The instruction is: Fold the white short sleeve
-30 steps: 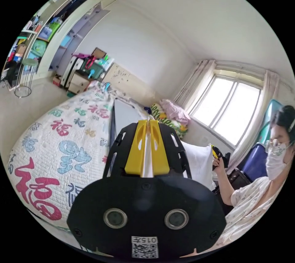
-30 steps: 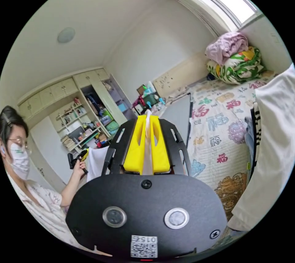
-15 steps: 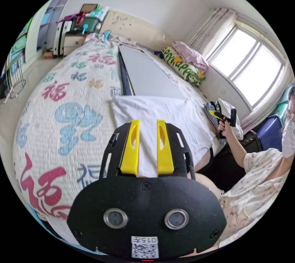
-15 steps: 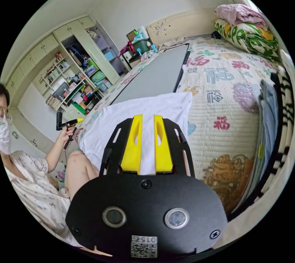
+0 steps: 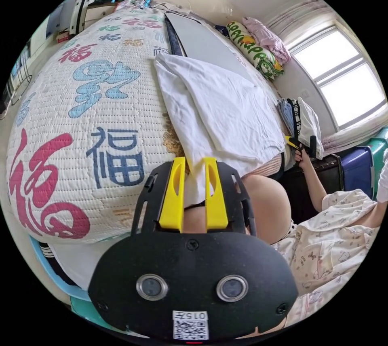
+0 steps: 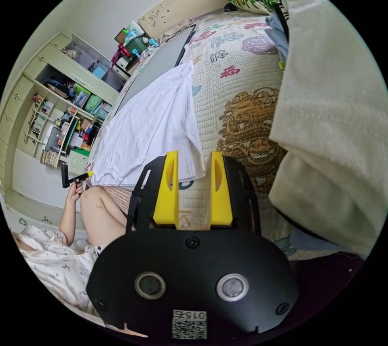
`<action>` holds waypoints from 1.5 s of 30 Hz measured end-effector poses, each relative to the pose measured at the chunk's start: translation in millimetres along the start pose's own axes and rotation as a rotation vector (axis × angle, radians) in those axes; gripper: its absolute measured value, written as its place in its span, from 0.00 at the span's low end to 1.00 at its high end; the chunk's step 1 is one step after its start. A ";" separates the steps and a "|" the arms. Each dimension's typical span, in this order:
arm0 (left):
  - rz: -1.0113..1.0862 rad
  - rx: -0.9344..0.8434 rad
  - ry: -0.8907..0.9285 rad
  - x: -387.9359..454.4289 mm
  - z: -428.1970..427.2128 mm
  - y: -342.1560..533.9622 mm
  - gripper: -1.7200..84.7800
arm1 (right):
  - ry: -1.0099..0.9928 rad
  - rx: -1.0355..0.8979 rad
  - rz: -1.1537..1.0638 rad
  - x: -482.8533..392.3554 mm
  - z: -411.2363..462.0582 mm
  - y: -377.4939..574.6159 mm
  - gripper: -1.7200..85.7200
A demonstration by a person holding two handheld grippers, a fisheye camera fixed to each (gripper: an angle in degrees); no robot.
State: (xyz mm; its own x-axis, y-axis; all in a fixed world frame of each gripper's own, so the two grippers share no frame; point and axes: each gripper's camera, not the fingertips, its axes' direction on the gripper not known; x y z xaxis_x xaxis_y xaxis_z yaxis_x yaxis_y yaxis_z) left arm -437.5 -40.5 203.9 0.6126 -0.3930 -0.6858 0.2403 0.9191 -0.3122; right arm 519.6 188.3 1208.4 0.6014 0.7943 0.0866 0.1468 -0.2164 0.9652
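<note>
On the quilted bedspread [image 5: 81, 91] lies the smooth white short sleeve [image 5: 218, 107]; both claws gape, left claw [image 5: 193, 192], right claw [image 6: 193, 190]

**A quilted bed, well loaded**

The bed [image 5: 81, 119], under a patterned quilt, carries the white short sleeve [image 5: 218, 115] spread flat, a grey board [image 6: 157, 65] beside it, a pile of folded clothes [image 5: 301, 121] at the edge, and rolled bedding [image 5: 254, 49] near the headboard.
</note>
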 end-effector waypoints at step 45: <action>0.870 -0.162 -0.173 454.2 39.6 -159.9 0.12 | 0.179 -0.362 -1.113 -76.2 -53.1 78.2 0.12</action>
State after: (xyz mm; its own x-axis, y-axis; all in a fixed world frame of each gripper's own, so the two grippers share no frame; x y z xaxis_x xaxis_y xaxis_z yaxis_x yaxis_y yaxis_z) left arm -167.8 -364.9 -31.6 0.6360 0.4615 -0.6185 -0.4624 0.8696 0.1734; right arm 443.6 141.0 1290.4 0.1607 0.5182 -0.8400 0.2722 0.7948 0.5424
